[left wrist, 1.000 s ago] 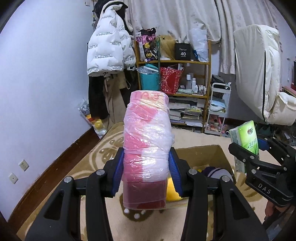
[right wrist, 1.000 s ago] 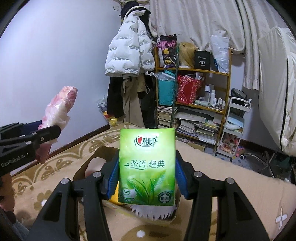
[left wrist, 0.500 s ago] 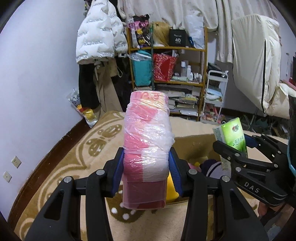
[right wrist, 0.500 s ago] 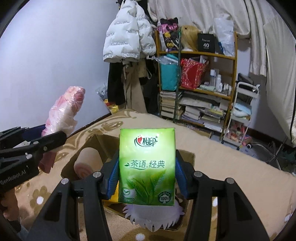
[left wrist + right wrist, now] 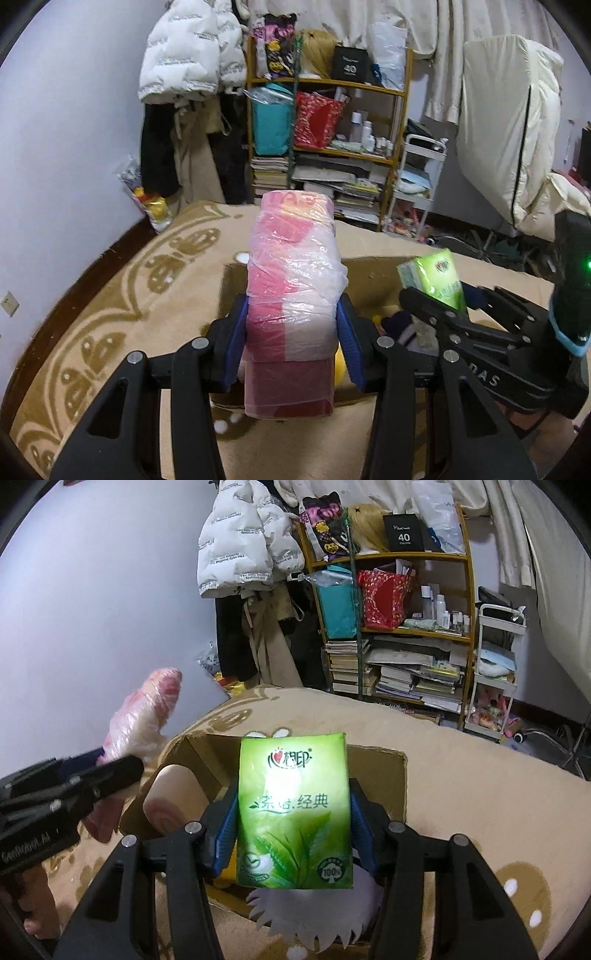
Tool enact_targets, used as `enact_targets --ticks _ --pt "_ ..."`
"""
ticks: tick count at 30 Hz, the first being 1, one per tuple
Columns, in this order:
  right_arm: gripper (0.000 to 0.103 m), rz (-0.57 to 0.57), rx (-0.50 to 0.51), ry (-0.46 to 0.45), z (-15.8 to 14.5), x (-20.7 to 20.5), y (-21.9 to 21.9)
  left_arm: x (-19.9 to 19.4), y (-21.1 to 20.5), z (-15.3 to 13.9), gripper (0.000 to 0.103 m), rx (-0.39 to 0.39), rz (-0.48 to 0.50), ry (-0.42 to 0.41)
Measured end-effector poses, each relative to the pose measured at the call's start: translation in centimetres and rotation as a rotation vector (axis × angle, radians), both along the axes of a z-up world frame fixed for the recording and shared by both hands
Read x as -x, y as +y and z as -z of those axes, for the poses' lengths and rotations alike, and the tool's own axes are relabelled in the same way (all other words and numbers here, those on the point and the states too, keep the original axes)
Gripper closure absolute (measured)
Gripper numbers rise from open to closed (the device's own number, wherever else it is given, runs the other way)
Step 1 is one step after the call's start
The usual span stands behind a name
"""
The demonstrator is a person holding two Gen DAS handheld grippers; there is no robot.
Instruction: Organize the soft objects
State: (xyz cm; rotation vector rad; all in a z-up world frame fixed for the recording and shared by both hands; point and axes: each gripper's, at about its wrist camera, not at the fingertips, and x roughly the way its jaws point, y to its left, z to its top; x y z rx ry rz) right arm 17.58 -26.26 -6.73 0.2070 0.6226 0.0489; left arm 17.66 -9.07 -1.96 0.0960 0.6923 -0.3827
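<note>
My left gripper (image 5: 291, 332) is shut on a pink and red bundle wrapped in clear plastic (image 5: 291, 291), held upright above the near edge of an open cardboard box (image 5: 373, 273). My right gripper (image 5: 293, 827) is shut on a green tissue pack (image 5: 293, 812), held upright over the same box (image 5: 376, 768). The tissue pack also shows in the left wrist view (image 5: 436, 277), and the bundle shows in the right wrist view (image 5: 144, 716). Inside the box lie a pink rolled item (image 5: 173, 797), a yellow thing (image 5: 340, 365) and a dark knitted thing (image 5: 397, 325).
The box sits on a beige bed cover with a brown pattern (image 5: 110, 314). A white frilled item (image 5: 314, 912) lies at the box's near edge. Behind stand a cluttered wooden shelf (image 5: 332, 147), hanging coats (image 5: 184, 92), a white trolley (image 5: 417, 177) and a purple wall (image 5: 55, 129).
Both grippers have moved forward and tilted down, so the box now sits under the two held items. Both grips are unchanged.
</note>
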Motion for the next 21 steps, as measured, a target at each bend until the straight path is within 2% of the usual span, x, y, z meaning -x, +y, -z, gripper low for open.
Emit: enact_targets --ticks 9,11,15,21 --pt "0.045 -0.019 -0.013 0.016 0.2 0.1 0.1 0.0 -1.1 1.8 0.057 -0.067 0.010 0.076" --pt "0.042 -0.027 -0.017 0.021 0.3 0.1 0.3 -0.1 -1.0 2.1 0.057 -0.075 -0.001 0.087" --pt "0.036 -0.039 -0.002 0.013 0.2 0.3 0.8 0.5 -0.5 1.5 0.039 -0.074 -0.025 0.050" --pt "0.030 -0.036 -0.002 0.009 -0.5 0.6 0.7 0.5 0.1 0.9 0.037 -0.109 -0.042 0.062"
